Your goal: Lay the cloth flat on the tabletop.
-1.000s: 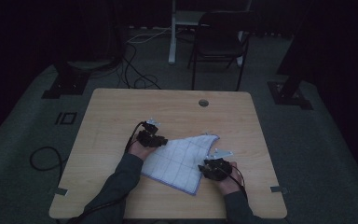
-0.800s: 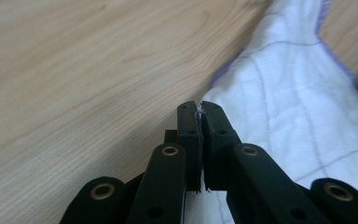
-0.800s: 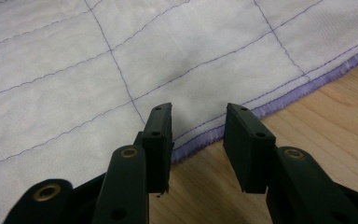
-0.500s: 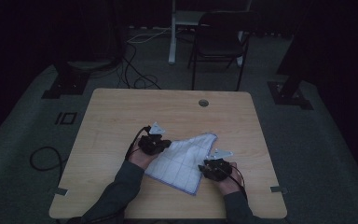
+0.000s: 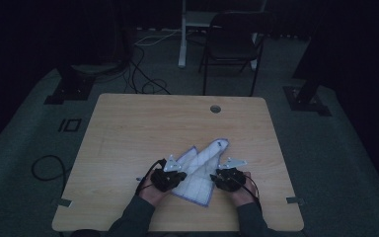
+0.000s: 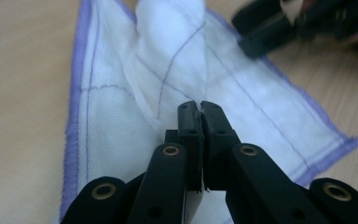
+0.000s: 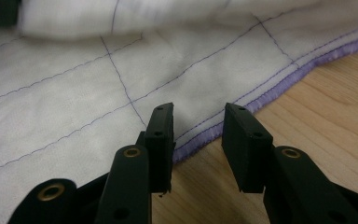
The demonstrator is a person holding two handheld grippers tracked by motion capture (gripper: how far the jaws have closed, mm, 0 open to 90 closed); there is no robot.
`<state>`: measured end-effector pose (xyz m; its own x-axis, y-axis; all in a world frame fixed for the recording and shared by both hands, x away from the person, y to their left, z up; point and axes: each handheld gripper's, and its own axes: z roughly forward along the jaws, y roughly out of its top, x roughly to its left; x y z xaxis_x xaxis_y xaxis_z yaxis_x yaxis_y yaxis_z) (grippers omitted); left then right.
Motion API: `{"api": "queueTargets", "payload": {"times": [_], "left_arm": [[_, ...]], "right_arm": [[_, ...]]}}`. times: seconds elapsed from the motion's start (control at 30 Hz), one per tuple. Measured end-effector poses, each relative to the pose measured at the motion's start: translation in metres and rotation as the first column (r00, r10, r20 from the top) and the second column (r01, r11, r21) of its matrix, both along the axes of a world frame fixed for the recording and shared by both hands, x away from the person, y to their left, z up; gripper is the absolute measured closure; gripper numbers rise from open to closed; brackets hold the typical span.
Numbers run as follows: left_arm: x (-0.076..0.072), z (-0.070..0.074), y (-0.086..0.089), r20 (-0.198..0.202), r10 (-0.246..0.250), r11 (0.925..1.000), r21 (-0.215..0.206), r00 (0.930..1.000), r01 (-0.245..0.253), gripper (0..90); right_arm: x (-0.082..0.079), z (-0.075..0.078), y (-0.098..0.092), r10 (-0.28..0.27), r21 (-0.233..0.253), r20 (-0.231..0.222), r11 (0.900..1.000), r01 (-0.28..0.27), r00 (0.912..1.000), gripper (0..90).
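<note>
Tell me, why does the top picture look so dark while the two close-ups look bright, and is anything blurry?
High view: dim all over, the room behind nearly black, the cloth pale on the table. Left gripper view: bright, the other gripper at top right out of focus. Right gripper view: the cloth's far fold is smeared soft; the purple hem is sharp.

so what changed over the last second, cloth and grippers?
The left gripper came toward the person and inward over the cloth, its jaws shut on a pinch of fabric, dragging the left side over; the cloth went from a broad spread to a narrower folded shape. The right gripper stayed at the cloth's near right edge, jaws open by the purple hem. The table is unchanged.
</note>
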<state>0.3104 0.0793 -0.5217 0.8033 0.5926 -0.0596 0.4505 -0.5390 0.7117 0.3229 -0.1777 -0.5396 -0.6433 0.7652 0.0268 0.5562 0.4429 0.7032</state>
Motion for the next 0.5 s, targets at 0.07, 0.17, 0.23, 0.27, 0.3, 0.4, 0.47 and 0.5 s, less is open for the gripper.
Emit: {"api": "queueTargets", "payload": {"times": [0.07,0.17,0.23,0.27,0.3,0.4,0.47,0.5], "left_arm": [[-0.005,-0.009,-0.003,-0.007,-0.005,0.9998,0.020,1.0000,0.005,88.2],[-0.007,-0.013,-0.001,-0.012,0.000,1.0000,0.008,0.9999,0.000,88.1],[-0.007,-0.013,-0.001,-0.012,-0.001,1.0000,0.008,0.9999,0.001,88.1],[-0.007,-0.013,-0.001,-0.011,-0.001,0.9999,0.010,0.9999,0.001,88.0],[-0.007,-0.013,-0.002,-0.009,-0.003,0.9999,0.015,1.0000,0.003,88.0],[-0.007,-0.013,-0.002,-0.008,-0.003,0.9999,0.016,1.0000,0.003,87.8],[-0.007,-0.013,-0.002,-0.008,-0.003,0.9999,0.015,1.0000,0.003,87.6],[-0.007,-0.014,-0.002,-0.008,-0.001,0.9999,0.014,1.0000,0.001,87.6]], "right_arm": [[-0.001,0.001,0.001,-0.003,-0.011,-0.002,1.000,0.003,1.0000,64.7],[-0.005,0.005,0.001,0.001,-0.017,0.012,1.000,-0.001,0.9999,64.8],[-0.010,0.011,0.000,0.007,0.002,0.034,1.000,-0.007,0.9994,65.0],[-0.012,0.015,0.001,0.009,0.016,0.052,1.000,-0.010,0.9986,65.1],[-0.014,0.018,0.001,0.010,0.029,0.071,1.000,-0.012,0.9974,65.4],[-0.014,0.026,0.005,0.005,0.045,0.125,0.999,-0.010,0.9922,66.0],[-0.007,0.027,0.010,-0.013,0.055,0.154,0.998,0.005,0.9881,67.6],[-0.007,0.027,0.010,-0.013,0.055,0.154,0.998,0.005,0.9881,67.6]]}}
